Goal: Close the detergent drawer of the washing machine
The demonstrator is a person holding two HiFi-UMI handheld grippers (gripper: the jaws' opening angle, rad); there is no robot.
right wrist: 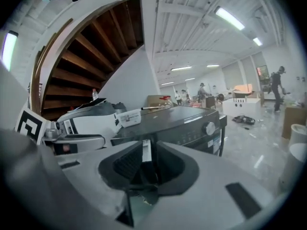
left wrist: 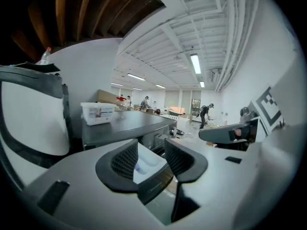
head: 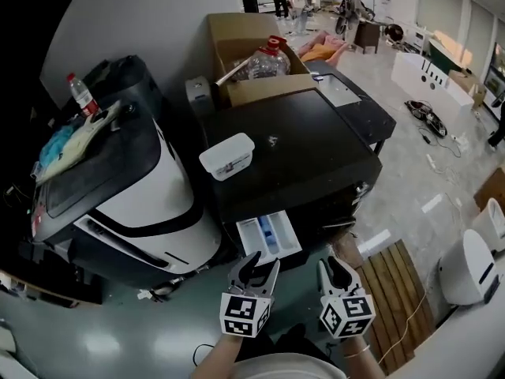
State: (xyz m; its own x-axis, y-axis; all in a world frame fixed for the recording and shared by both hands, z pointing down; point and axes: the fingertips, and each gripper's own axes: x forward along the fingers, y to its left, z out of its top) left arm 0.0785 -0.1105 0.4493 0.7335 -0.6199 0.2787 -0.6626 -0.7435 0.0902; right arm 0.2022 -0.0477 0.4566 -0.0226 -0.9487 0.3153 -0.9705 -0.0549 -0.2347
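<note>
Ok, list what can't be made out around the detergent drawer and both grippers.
- Most of the detergent drawer: left gripper view, jaws of the left gripper cover it.
- Whether left gripper touches drawer: head view, they overlap.
- White strip between jaws of the right gripper: right gripper view, too little shows to name it.
- White tub label: too small everywhere.
</note>
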